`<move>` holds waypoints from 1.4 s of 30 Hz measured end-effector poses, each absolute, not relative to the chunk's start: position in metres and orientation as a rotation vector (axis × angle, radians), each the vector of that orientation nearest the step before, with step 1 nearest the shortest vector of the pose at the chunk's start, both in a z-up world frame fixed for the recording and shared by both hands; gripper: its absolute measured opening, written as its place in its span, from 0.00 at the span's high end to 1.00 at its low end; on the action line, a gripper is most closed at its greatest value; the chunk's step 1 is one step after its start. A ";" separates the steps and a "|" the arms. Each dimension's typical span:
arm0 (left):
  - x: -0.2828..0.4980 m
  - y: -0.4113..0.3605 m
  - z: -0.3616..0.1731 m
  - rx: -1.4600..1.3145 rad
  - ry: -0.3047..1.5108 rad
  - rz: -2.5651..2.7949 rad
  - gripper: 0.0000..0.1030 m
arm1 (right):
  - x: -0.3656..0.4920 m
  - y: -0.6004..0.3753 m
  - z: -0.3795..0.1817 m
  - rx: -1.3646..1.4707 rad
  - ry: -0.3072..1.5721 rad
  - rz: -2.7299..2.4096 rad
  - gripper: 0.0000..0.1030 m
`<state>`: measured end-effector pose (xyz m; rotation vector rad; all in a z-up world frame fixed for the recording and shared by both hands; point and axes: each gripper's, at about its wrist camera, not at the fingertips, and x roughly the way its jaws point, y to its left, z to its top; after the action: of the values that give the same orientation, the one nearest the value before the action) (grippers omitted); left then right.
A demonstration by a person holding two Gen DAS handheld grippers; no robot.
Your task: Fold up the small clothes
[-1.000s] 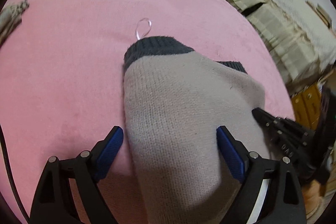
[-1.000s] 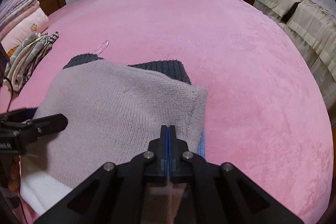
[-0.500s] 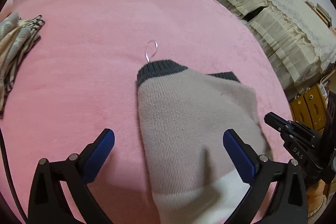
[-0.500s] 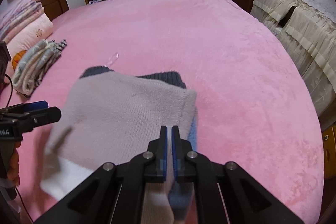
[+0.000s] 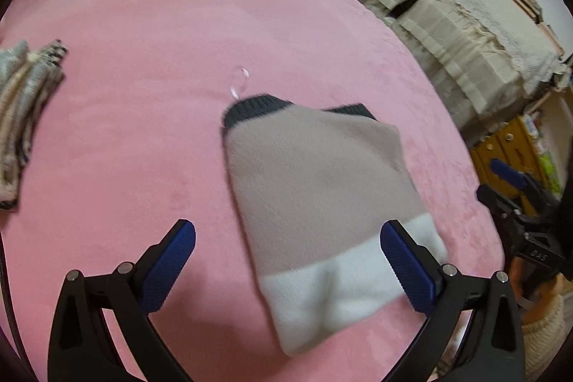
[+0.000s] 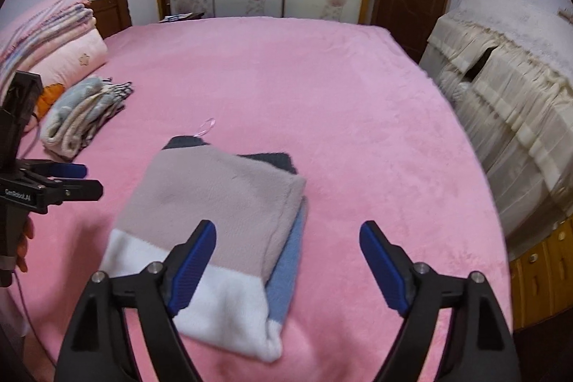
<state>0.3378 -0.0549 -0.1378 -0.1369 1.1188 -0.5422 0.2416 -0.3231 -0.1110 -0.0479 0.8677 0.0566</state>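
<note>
One clothes pile beside sweater

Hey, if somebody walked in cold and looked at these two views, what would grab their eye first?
Most likely the folded sweater, banded beige, white and dark grey with a blue layer peeking out, lying in the middle of the big pink bedspread. Next, the right gripper, its blue-padded fingers opening just above it with nothing gripped. The left gripper also stands wide open, and a pile of folded clothes sits near the pillows.
</note>
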 end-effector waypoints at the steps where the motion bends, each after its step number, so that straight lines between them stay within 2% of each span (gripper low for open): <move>1: 0.337 -0.055 -0.140 -0.148 1.127 -0.561 0.00 | 0.241 -0.325 -0.114 -0.027 0.876 0.076 0.14; 16: 0.335 -0.076 -0.233 -0.303 1.328 -0.678 0.01 | 0.257 -0.363 -0.222 0.363 1.110 0.268 0.12; 23: 0.343 -0.091 -0.252 -0.350 1.325 -0.722 0.00 | 0.278 -0.368 -0.263 0.580 1.152 0.384 0.12; 31: 0.357 -0.091 -0.269 -0.470 1.293 -0.766 0.00 | 0.302 -0.360 -0.279 0.638 1.143 0.530 0.12; 33: 0.359 -0.091 -0.271 -0.483 1.282 -0.780 0.01 | 0.303 -0.363 -0.280 0.652 1.143 0.555 0.16; 34: 0.358 -0.090 -0.271 -0.483 1.276 -0.786 0.01 | 0.304 -0.364 -0.280 0.655 1.140 0.567 0.21; 37: 0.355 -0.088 -0.269 -0.453 1.262 -0.772 0.14 | 0.299 -0.371 -0.280 0.662 1.130 0.582 0.36; 38: 0.355 -0.086 -0.268 -0.456 1.257 -0.768 0.21 | 0.297 -0.373 -0.278 0.665 1.125 0.583 0.41; 39: 0.354 -0.083 -0.266 -0.464 1.251 -0.758 0.27 | 0.295 -0.373 -0.276 0.661 1.119 0.577 0.42; 42: 0.351 -0.081 -0.256 -0.433 1.240 -0.727 0.35 | 0.289 -0.370 -0.266 0.633 1.100 0.547 0.48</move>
<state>0.3514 -0.0813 -0.2563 -0.4326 1.2402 -0.7265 0.2893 -0.3704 -0.2659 0.6333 1.1000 0.5467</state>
